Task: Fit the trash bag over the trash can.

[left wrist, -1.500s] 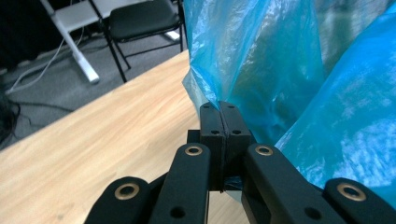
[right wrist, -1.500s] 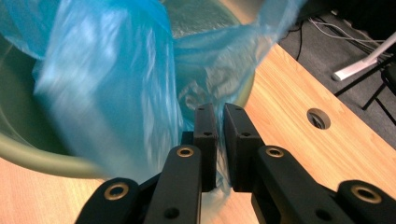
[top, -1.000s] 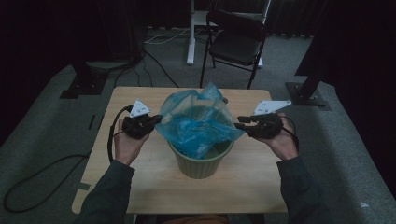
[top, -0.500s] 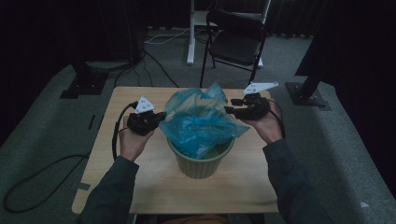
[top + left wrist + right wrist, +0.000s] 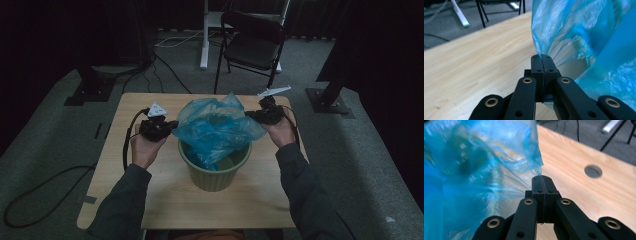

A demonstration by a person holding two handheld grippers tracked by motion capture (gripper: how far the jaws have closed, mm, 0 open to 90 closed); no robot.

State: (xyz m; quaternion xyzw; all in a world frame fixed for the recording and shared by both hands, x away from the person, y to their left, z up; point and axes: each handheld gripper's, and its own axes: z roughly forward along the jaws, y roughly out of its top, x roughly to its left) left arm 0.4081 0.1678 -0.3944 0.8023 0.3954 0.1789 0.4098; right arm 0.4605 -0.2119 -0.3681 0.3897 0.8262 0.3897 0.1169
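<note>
The blue plastic bag (image 5: pixel 216 127) sits in the green bin (image 5: pixel 215 172) in the middle of the wooden table (image 5: pixel 150 200). Its top puffs up above the rim of the bin, and part of it hangs down inside. The bag is thin and you can see light through it.

The left gripper (image 5: pixel 170 126) is on the left side of the bag. Its two black jaws are pressed tight together on the left edge of the bag. In the left gripper view the left gripper (image 5: pixel 541 58) has a bit of blue plastic pinched in the crack between its jaws, and the bag rises up to the right of it.

The right gripper (image 5: pixel 250 115) is on the right side of the bag, a bit farther away on the table than the left one. Its jaws have just been closing, and they now pinch the right edge of the bag. In the right gripper view the right gripper (image 5: pixel 541 180) holds a thin corner of the blue plastic at its tip.

A round hole (image 5: pixel 593 171) is in the table top near the right gripper. A dark chair (image 5: pixel 252 47) stands on the floor past the far side of the table.
</note>
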